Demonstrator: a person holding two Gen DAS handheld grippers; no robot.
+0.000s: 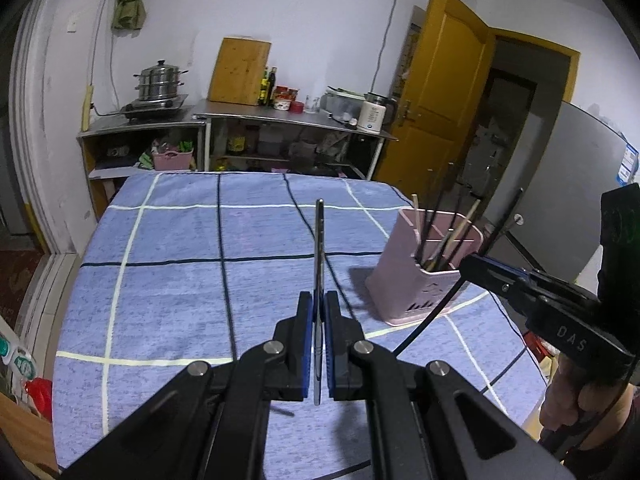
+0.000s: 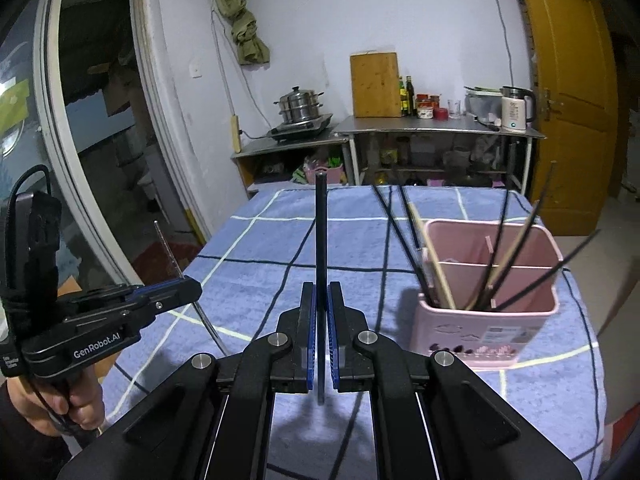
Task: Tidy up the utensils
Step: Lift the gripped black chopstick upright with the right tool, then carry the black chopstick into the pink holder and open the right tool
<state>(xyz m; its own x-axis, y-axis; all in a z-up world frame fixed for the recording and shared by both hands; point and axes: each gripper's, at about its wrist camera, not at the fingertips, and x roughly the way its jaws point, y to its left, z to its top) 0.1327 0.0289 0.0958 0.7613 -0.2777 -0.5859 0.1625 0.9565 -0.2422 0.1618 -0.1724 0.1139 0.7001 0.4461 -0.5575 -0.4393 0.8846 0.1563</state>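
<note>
Pink holder: a pink plastic utensil holder (image 2: 486,300) stood on the right side of the table, divided into compartments and already stocked with several dark and pale wooden chopsticks (image 2: 436,276) leaning outward.
Table: a blue checked cloth (image 1: 172,280) covered it; no other loose utensil showed on the visible part of the cloth.
Left gripper: the left gripper (image 1: 319,344) was clamped tight on a thin metal-looking chopstick (image 1: 319,248), which stood up between the blue pads and rose clear of the cloth, to the left of the holder.
Right gripper: the right gripper (image 2: 321,344) was likewise pinched closed on a dark chopstick (image 2: 321,240), held upright above the cloth, the holder just to its right.
Done: most sticks appeared to be in the holder.
Left to do: the two held sticks were not yet in; each would likely need carrying over the rim and dropping into a compartment.
Progress: judged near the end, though cloth below the grippers was hidden.
</note>
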